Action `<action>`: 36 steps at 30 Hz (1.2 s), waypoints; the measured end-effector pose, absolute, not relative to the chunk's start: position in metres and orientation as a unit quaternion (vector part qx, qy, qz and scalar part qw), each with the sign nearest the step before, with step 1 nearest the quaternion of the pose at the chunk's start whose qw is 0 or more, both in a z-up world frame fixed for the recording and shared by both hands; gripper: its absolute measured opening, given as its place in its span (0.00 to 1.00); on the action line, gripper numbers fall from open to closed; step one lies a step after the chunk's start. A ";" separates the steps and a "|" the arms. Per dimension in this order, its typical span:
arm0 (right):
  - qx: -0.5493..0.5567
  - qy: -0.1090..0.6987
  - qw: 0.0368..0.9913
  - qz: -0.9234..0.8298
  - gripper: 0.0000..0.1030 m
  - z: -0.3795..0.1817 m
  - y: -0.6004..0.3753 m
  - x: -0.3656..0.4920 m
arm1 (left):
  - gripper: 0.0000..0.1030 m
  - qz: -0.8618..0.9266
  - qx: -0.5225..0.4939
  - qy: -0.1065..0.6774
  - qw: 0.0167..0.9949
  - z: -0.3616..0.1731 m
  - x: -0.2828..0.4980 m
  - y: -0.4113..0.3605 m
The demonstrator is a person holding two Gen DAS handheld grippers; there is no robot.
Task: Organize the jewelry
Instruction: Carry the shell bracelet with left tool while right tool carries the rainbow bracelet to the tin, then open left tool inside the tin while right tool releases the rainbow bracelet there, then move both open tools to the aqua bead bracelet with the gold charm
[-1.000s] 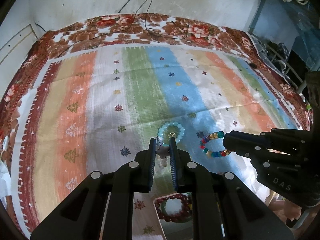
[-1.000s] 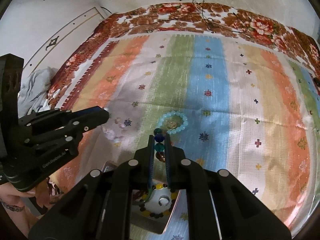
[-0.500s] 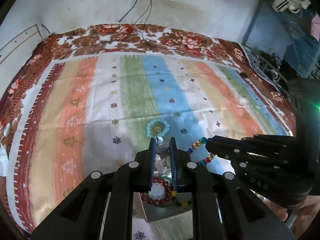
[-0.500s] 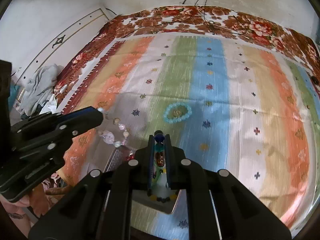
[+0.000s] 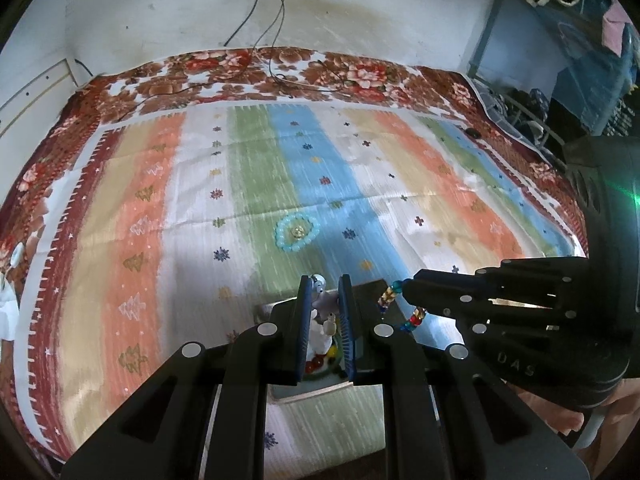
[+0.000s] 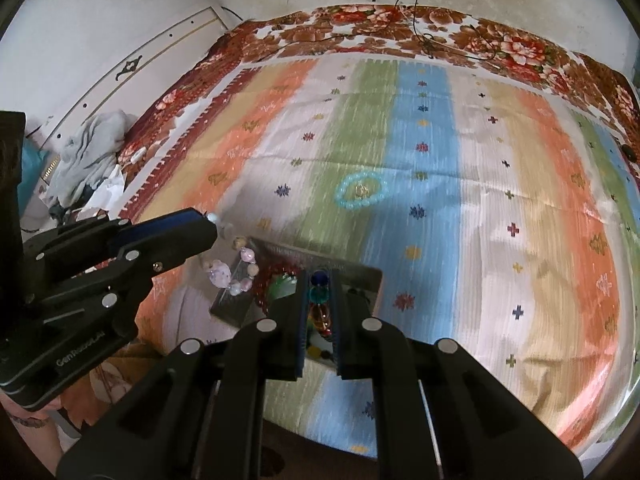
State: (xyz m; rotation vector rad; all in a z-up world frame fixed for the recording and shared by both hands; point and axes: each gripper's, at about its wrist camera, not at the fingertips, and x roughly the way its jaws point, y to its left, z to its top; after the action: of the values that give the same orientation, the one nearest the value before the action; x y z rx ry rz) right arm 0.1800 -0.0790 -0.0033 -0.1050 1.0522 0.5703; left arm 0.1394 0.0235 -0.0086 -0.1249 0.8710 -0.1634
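two bracelets held over the tray [image 6: 362, 276]: left gripper [image 5: 324, 300] pinches the pale bead bracelet [image 6: 234, 270], right gripper [image 6: 319, 300] pinches the multicolour bead bracelet [image 6: 320, 300]. red bracelet [image 6: 276, 276] already in tray; turquoise bracelet [image 6: 360, 191] left on cloth. writing: "genrobot.ai" on left gripper, "das" on right.

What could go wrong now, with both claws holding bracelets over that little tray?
1. Both bracelets hang over one small tray that already holds red beads; they might tangle if dropped together.
2. The left claw grips the pale bracelet by one end, and its loop hangs at the tray's edge, so it could land on the cloth.
3. The right claw pinches the colourful bracelet by a few beads; it may slip.
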 end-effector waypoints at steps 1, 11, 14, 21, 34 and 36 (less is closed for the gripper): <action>-0.051 0.495 0.825 0.270 0.11 -0.003 -0.079 0.178 | 0.13 -0.080 -0.060 0.422 0.901 -0.009 0.138 0.022; -0.050 0.497 0.824 0.268 0.11 -0.006 -0.083 0.176 | 0.13 -0.078 -0.051 0.432 0.897 -0.017 0.137 0.017; -0.050 0.497 0.824 0.267 0.11 -0.007 -0.083 0.176 | 0.13 -0.078 -0.048 0.433 0.897 -0.019 0.138 0.016; -0.036 0.500 0.828 0.253 0.37 -0.010 -0.088 0.183 | 0.35 -0.073 -0.043 0.432 0.898 -0.020 0.138 0.013; -0.029 0.507 0.827 0.241 0.37 -0.013 -0.094 0.190 | 0.37 -0.063 -0.043 0.438 0.896 -0.023 0.142 0.019; -0.028 0.508 0.827 0.241 0.37 -0.013 -0.094 0.190 | 0.38 -0.062 -0.044 0.438 0.896 -0.023 0.142 0.019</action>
State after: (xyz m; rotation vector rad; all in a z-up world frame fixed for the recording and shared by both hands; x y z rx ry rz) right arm 0.1901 -0.0938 -0.0131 -0.0603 1.0786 0.5114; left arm 0.1424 0.0189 -0.0225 -0.0912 0.9080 -0.1295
